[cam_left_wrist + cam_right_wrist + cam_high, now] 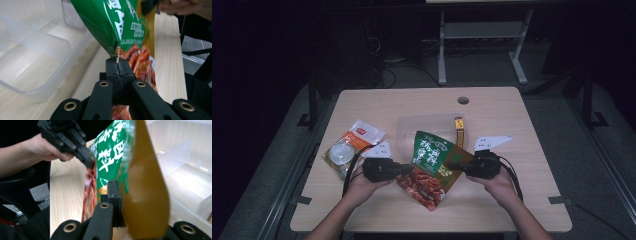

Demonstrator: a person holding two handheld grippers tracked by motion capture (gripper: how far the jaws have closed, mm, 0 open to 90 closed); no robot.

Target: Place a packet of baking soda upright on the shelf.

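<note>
I hold the green and red shiny plastic snack bag (432,167) up off the light wooden table (522,200) with both tools. My left gripper (408,169) is pinched tight on one side edge of the bag, and in the left gripper view its two black jaws are pressed together on the seam. My right gripper (452,165) is clamped on the other side edge, with the bag's gold back right in front of its camera. The bag hangs between them, just in front of the clear plastic box (404,131) with dividers. So I think the picking up is done, and what is left is to carry the bag over the box and let it go inside. The parts of the box that I can see look empty. A thin yellow and red stick pack (458,131) lies just beside the box's right end. An orange and white clear packet (353,145) lies on the table to the left, still outside the box.
</note>
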